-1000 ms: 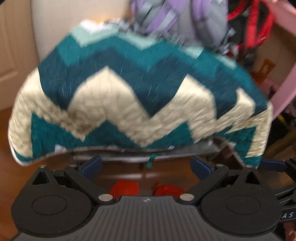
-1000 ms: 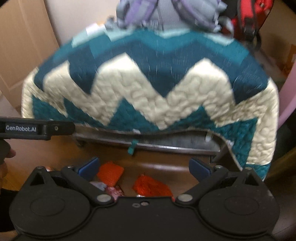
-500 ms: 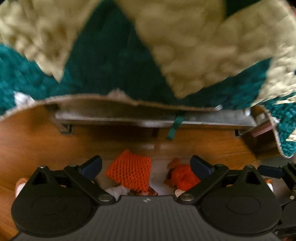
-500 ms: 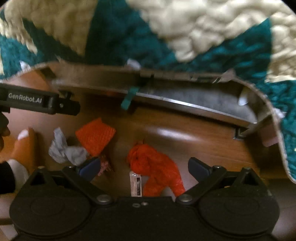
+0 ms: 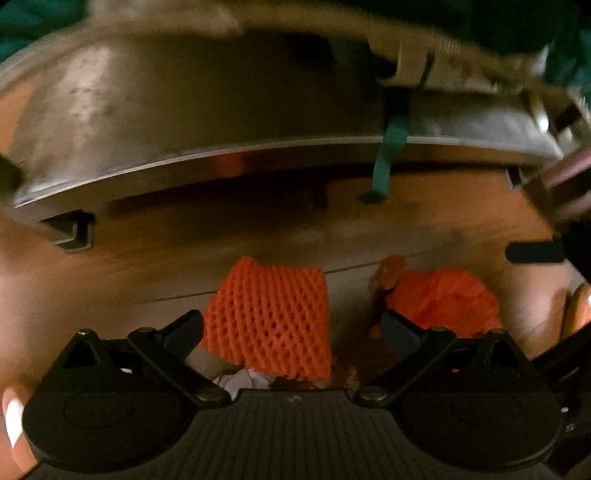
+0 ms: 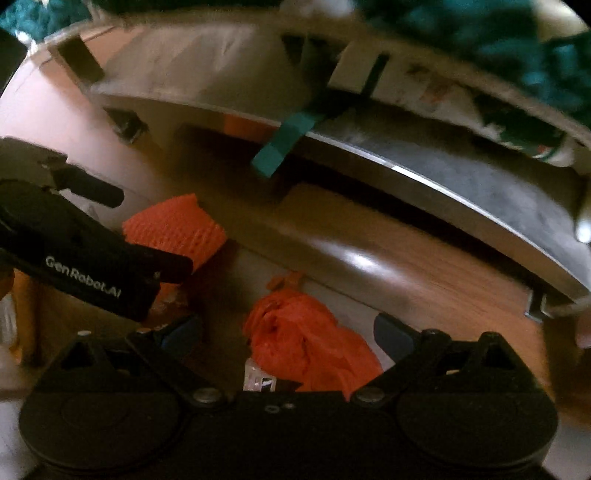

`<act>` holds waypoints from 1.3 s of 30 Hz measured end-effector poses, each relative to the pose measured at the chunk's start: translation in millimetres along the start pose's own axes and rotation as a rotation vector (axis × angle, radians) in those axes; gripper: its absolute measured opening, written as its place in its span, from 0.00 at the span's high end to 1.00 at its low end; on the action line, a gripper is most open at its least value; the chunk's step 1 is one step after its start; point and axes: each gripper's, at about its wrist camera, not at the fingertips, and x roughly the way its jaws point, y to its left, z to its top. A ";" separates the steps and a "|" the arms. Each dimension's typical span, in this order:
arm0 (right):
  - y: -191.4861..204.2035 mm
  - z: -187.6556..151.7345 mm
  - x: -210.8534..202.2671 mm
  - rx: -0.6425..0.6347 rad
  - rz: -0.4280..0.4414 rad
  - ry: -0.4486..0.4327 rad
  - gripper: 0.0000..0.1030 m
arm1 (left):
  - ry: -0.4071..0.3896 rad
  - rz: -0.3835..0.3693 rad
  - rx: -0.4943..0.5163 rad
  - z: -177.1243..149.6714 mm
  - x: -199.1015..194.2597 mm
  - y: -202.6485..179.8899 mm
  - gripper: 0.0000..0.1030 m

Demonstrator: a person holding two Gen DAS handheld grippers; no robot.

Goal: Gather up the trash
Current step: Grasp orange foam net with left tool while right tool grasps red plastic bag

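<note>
the left gripper (image 5: pixel 291 330) hangs low over a wooden floor (image 5: pixel 129 280), its blue-tipped fingers (image 5: pixel 184 328) spread wide apart and holding nothing. between them lies an orange foam net sleeve (image 5: pixel 269 317), with a bit of crumpled white paper (image 5: pixel 243 380) just under its near edge. the right gripper (image 6: pixel 288 334) is likewise spread wide and empty, poised above a crumpled orange plastic bag (image 6: pixel 306 343) on the floor; a small silvery wrapper (image 6: pixel 258 380) touches the bag's near side. the sleeve and the bag lie near each other, the sleeve to the left. beyond the trash runs the metal frame of a bed (image 5: pixel 221 147), a teal strap (image 6: pixel 284 144) dangling from it, and a teal quilt (image 6: pixel 480 33) blurred along the top edge.
</note>
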 end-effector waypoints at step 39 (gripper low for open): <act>9.3 -2.6 -16.2 0.055 -0.124 -0.004 0.49 | -0.011 0.091 -0.117 4.5 -8.5 0.0 0.89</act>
